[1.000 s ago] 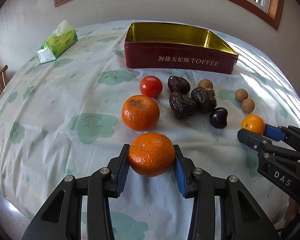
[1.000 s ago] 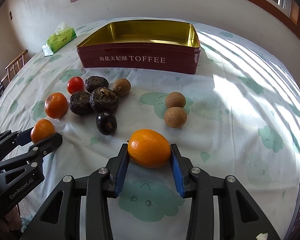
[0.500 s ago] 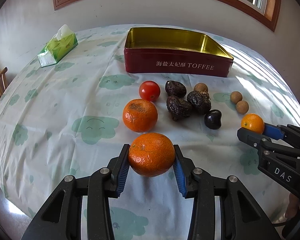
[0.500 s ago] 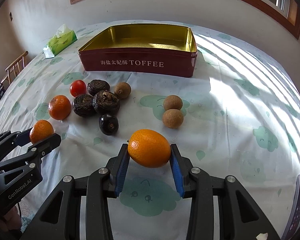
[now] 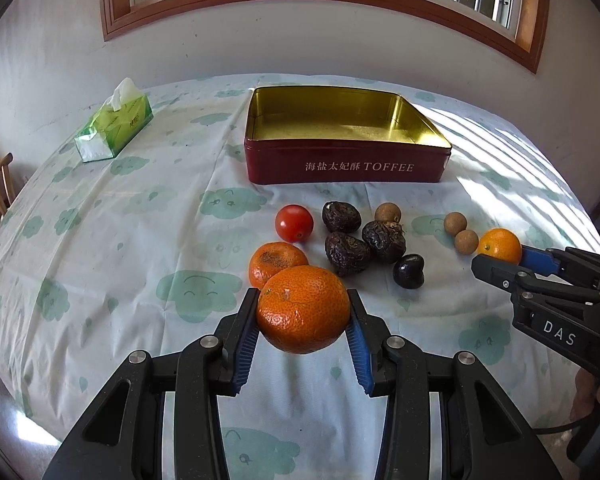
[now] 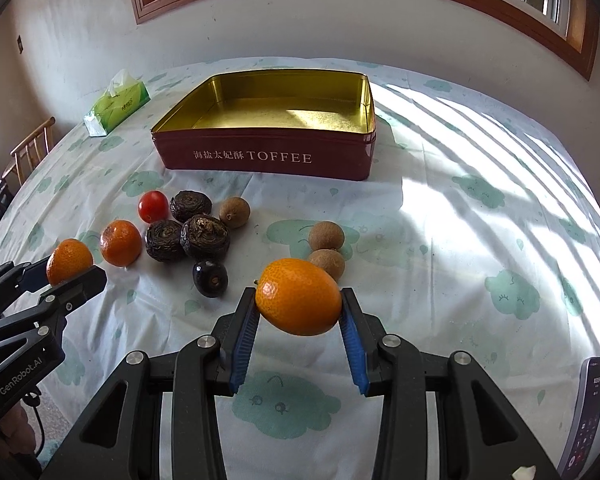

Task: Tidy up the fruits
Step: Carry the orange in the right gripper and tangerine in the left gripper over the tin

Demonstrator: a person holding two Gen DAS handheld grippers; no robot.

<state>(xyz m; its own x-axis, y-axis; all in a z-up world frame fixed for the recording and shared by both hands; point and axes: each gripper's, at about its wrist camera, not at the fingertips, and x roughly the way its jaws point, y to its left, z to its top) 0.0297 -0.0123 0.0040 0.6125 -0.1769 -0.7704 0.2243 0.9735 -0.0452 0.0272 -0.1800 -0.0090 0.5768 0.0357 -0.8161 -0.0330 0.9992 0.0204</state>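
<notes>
Left wrist view: left tongs (image 5: 303, 320) clamp a dimpled mandarin (image 5: 302, 309) above the surface (image 5: 112, 240), partly hiding a second mandarin (image 5: 274, 260); toffee tin (image 5: 344, 168) beyond. Right wrist view: right tongs (image 6: 299, 317) grip a smooth oval kumquat (image 6: 299, 296), half-covering one longan (image 6: 329, 262); remote (image 6: 586, 412) cut off.
</notes>
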